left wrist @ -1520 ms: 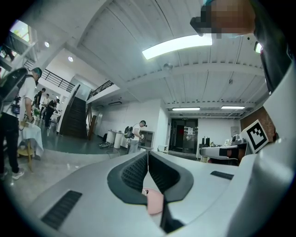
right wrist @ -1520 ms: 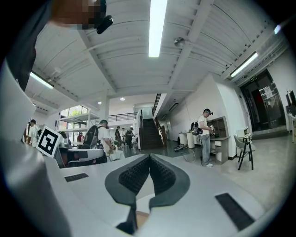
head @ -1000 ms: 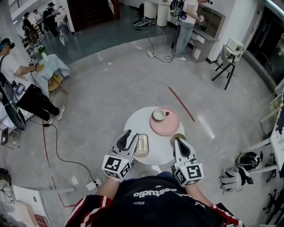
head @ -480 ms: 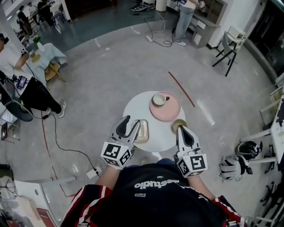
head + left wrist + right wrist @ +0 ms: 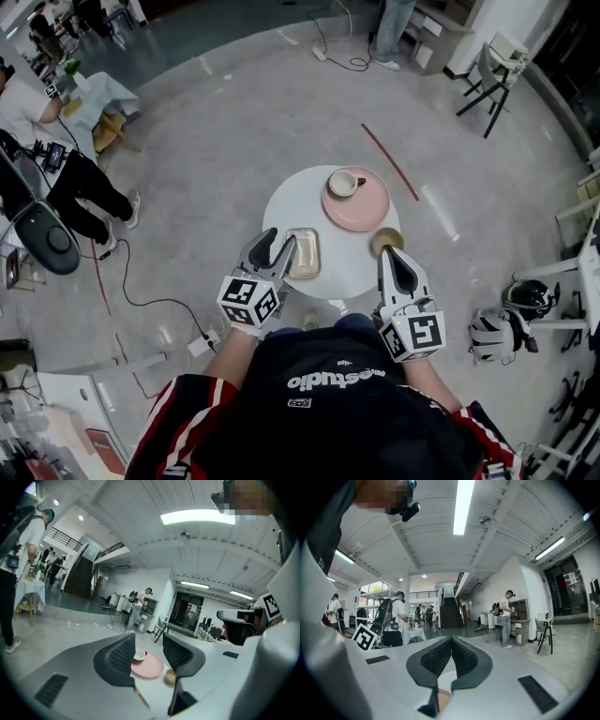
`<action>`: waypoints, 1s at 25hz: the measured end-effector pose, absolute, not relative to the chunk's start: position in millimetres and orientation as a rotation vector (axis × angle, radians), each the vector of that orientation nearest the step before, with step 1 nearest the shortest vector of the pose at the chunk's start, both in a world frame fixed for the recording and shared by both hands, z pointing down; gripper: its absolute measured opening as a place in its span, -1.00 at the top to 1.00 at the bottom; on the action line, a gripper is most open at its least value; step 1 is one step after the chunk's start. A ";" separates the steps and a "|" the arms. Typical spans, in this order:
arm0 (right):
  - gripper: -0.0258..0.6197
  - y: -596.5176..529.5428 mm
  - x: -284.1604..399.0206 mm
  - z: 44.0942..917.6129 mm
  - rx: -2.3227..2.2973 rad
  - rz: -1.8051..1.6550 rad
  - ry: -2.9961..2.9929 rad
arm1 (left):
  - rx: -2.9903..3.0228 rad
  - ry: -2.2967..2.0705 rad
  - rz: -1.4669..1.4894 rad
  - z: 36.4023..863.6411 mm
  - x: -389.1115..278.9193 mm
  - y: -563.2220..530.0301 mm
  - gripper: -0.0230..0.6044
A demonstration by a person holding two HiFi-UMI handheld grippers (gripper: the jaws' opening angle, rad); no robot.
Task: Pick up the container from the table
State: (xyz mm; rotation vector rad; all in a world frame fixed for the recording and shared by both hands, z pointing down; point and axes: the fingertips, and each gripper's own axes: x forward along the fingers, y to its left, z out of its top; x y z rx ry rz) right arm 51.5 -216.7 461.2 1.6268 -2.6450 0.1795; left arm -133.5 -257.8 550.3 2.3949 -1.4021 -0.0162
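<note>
The container is a shallow beige rectangular tray on the near left of the round white table. My left gripper hangs open at the tray's left edge, its right finger over the rim; whether it touches the tray I cannot tell. In the left gripper view the jaws stand wide apart with nothing between the pads, and a thin edge of the container shows below. My right gripper is shut and empty at the table's near right, by a small tan bowl. Its pads meet.
A pink plate with a white cup stands at the table's far right; the left gripper view shows this pink plate too. Cables trail on the floor to the left, a helmet lies right, and people stand around.
The left gripper's jaws have spread wider and it has sunk toward the table at the container's left edge. The right gripper has stayed where it was, shut.
</note>
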 end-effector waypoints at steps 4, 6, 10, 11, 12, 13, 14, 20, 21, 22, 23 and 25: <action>0.87 -217.1 53.3 469.7 1.620 0.194 -2.635 | 2.331 -1.376 0.020 585.7 -134.6 -264.7 0.33; 0.87 -217.4 55.6 474.6 1.621 0.207 -2.626 | 2.308 -1.376 0.046 602.9 -135.5 -270.0 0.33; 0.87 -218.2 58.0 484.4 1.624 0.235 -2.609 | 2.275 -1.360 0.082 633.0 -140.4 -280.1 0.33; 0.87 -219.5 58.6 486.6 1.624 0.240 -2.607 | 2.263 -1.351 0.080 640.3 -142.4 -282.7 0.33; 0.87 -221.1 59.4 488.1 1.623 0.239 -2.607 | 2.246 -1.342 0.075 647.8 -144.6 -284.9 0.33; 0.87 -222.5 60.6 489.1 1.622 0.230 -2.607 | 2.229 -1.332 0.072 655.6 -146.4 -286.4 0.33; 0.87 -223.9 62.0 490.0 1.623 0.218 -2.606 | 2.213 -1.323 0.074 664.1 -147.5 -287.1 0.33; 0.87 -235.6 62.2 495.9 1.638 0.175 -2.616 | 2.129 -1.291 0.157 723.5 -149.5 -290.9 0.33; 0.87 -237.2 60.6 496.4 1.637 0.169 -2.619 | 2.115 -1.284 0.178 734.2 -149.8 -291.0 0.33; 0.87 -238.3 59.1 497.2 1.635 0.163 -2.621 | 2.100 -1.276 0.197 744.7 -150.2 -290.8 0.33; 0.87 -238.9 57.8 498.6 1.632 0.158 -2.622 | 2.084 -1.270 0.213 754.8 -150.8 -290.3 0.33; 0.87 -240.0 55.5 502.6 1.627 0.146 -2.622 | 2.050 -1.260 0.233 774.1 -153.0 -289.8 0.33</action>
